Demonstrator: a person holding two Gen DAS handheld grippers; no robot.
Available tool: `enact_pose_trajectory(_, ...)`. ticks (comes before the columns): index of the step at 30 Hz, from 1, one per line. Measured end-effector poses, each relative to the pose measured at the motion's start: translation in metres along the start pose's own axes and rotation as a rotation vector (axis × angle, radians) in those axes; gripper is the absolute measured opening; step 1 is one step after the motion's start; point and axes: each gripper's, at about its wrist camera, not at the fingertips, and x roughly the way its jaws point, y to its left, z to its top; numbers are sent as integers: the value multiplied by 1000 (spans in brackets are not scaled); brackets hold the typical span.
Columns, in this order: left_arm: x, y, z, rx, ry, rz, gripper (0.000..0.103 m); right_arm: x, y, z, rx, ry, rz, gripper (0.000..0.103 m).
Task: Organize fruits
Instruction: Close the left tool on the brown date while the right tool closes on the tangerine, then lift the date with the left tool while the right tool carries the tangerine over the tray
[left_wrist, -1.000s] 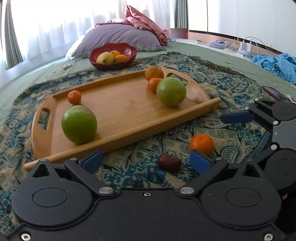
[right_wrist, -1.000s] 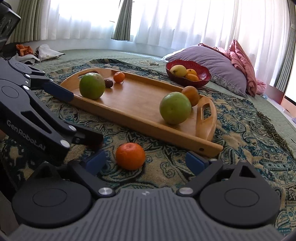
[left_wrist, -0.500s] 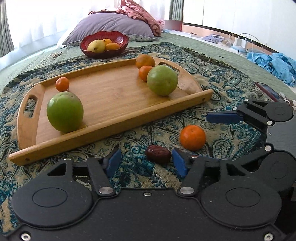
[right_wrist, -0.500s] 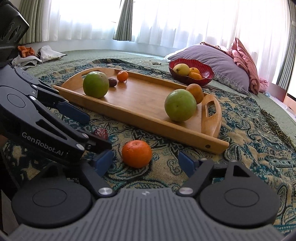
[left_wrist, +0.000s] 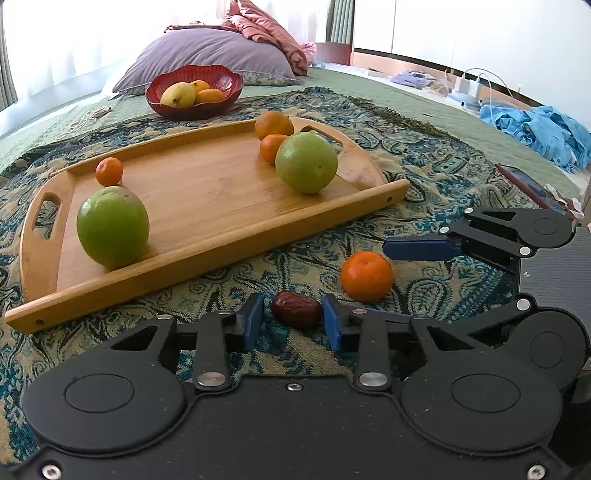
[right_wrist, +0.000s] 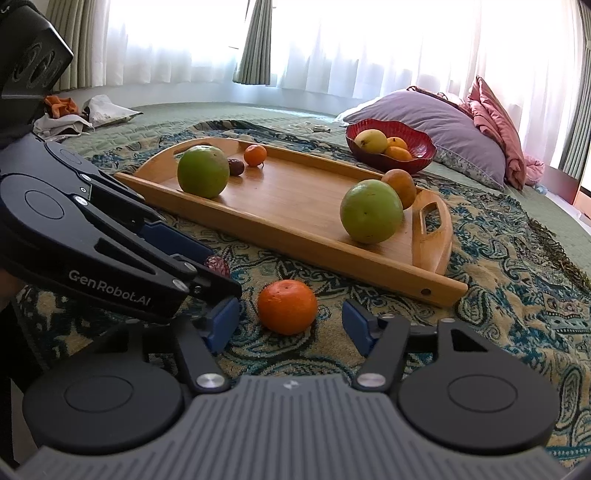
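Low in the centre of the left wrist frame, the left gripper (left_wrist: 291, 320) stood narrowed around a dark red wrinkled date (left_wrist: 296, 309) lying on the blue-and-tan patterned blanket (left_wrist: 424, 173); its blue pads flanked the fruit closely, and contact could not be told. Just right of the date sat a round orange mandarin (left_wrist: 366, 276). In the right wrist frame that mandarin (right_wrist: 287, 307) lay between the widely parted pads of the right gripper (right_wrist: 291, 326), untouched. Across mid-frame stretched a bamboo serving tray with cut-out handles (left_wrist: 207, 192), carrying two large green fruits (left_wrist: 112, 232) and smaller orange ones. A red scalloped bowl of yellow and orange fruit (left_wrist: 194, 91) sat upper centre.
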Motion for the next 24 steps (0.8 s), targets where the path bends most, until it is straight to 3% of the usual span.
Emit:
enact_pose_trajectory(16,0,-1,-2,-10,-9,3,29,-1,1,-1,34,-6,25,59)
enact_pose_trajectory(24,-3,1,-3,-35,-29,14,28,-4,3,-4,71,-36,-6,46)
